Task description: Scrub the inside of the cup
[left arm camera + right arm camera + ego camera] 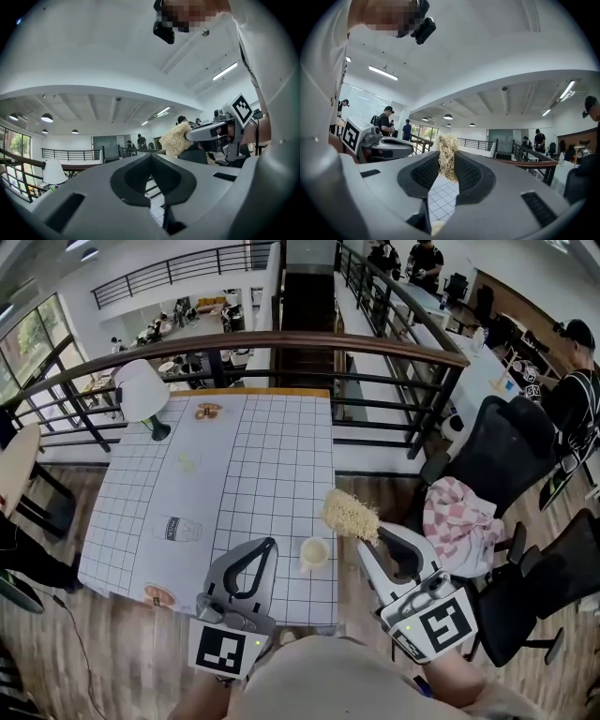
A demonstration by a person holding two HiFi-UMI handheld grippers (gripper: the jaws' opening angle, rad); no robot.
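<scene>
The cup [315, 552] stands on the desk [272, 456] near its front edge, between the two tools and touched by neither. The left tool [269, 543] is just beside it, with its jaws pressed together and nothing between them. The right tool [380, 532] pinches a straw-coloured fibre scrubber [351, 513], and the bundle sticks out well beyond the pads.

I think the step in hand is to bring the scrubber to the cup, because it is above and to the right of the cup and not in it. To do this well, the left tool should first spread its jaws and take the cup by its wall, low enough that the cup does not tip. The cup looks small and light, so without this hold it may slide or fall on the cloth. The right tool points about level, so it must tilt down until the scrubber goes straight into the mouth.

The cup is upright, with its mouth open to the top and its long axis vertical. The long axis of the scrubber follows the jaws and points away from the person, toward the middle of the desk.
</scene>
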